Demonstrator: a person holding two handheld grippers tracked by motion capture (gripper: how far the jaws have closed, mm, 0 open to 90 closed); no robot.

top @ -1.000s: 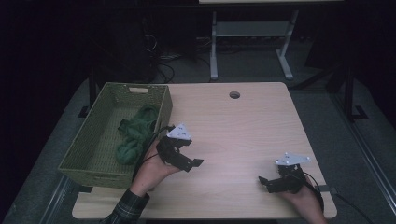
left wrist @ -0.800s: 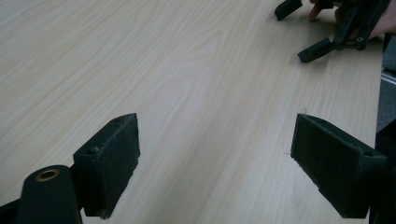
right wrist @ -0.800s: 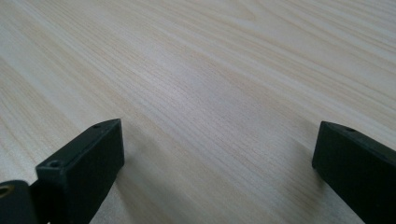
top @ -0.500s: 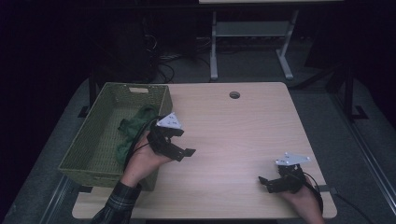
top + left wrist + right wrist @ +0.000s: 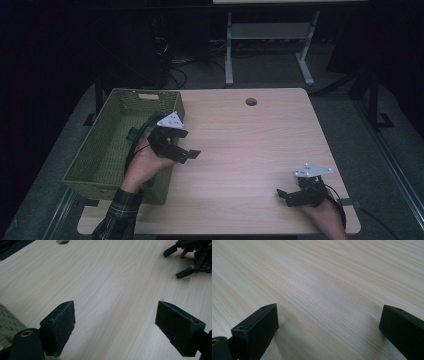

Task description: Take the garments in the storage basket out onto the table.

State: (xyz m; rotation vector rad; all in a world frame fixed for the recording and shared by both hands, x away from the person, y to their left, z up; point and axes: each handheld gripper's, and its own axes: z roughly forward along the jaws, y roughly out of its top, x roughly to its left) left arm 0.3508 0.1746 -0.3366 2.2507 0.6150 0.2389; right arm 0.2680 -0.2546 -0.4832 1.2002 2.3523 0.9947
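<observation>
My left gripper (image 5: 186, 150), jaws wide and empty at the desk's (image 5: 260, 150) left edge, should swing over the green basket (image 5: 107, 150) rim before dipping toward the cloth.

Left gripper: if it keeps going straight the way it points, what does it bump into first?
Probably nothing soon. The left gripper points across the bare wooden table, jaws open. The right gripper sits far off to one side, likely out of line.
</observation>
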